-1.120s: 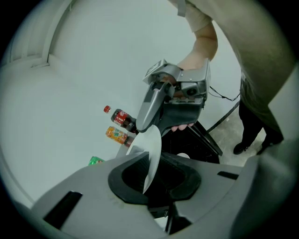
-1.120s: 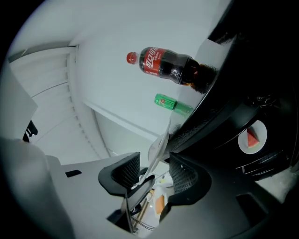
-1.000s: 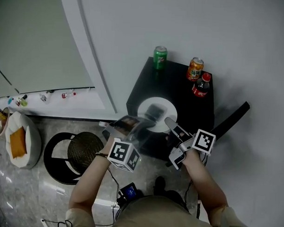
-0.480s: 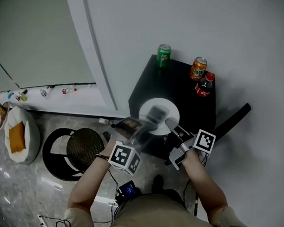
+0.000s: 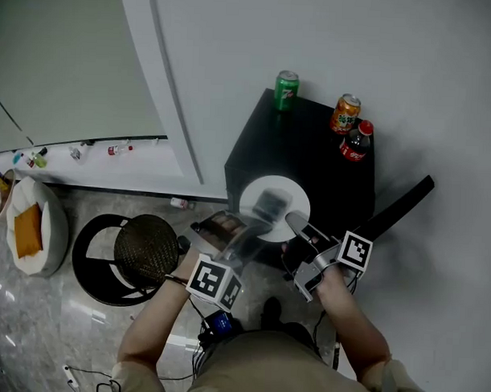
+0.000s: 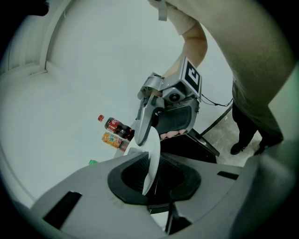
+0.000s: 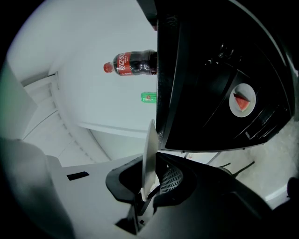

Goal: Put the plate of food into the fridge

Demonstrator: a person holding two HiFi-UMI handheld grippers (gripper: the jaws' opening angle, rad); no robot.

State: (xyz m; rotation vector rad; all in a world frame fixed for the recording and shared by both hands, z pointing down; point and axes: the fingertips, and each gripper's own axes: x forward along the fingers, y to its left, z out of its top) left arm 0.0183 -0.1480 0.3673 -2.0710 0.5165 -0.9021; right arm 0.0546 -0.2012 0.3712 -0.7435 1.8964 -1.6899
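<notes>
A pale grey wall (image 5: 427, 69) fills the upper right. A curved white band (image 5: 164, 108) runs down the upper left. Glossy grey marbled floor (image 5: 32, 328) lies at lower left, bearing a round dark stool (image 5: 147, 248) and, at the left edge, a white cushion (image 5: 59, 241).

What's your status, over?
Left tongs shut on round white plate rim. Right tongs just closed onto opposite side. Plate at black cabinet edge. Green can, orange can, cola bottle apart.

Your plate (image 5: 275, 202) is white and the desk (image 5: 311, 157) is black. At the desk's far edge are a green can (image 5: 287, 90), an orange can (image 5: 346, 113) and a dark cola bottle (image 5: 357, 143) with red cap and label. Your left tool (image 5: 254, 224) carries black-and-white square markers on its cube. Far left, on the grey marbled floor (image 5: 32, 320), is an orange cushion (image 5: 29, 230).
</notes>
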